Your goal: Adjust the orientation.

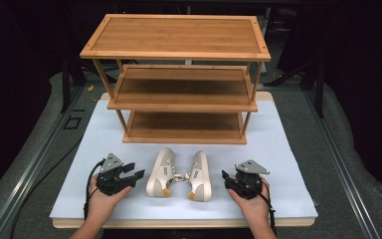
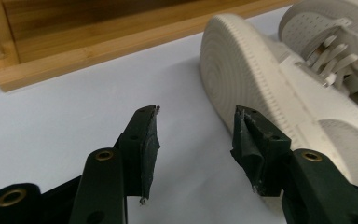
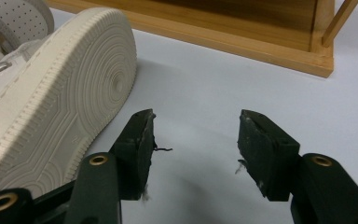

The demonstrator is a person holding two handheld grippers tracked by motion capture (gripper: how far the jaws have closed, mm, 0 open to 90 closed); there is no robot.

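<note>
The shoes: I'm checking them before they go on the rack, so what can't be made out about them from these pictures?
- Left shoe: its heel runs off the right edge of the left gripper view.
- Right shoe: its heel is cut off by the left edge of the right gripper view.
- Laces: too small in the high view to tell whether the shoes are tied together.
- Insides of both shoes: turned from the camera in the high view.
</note>
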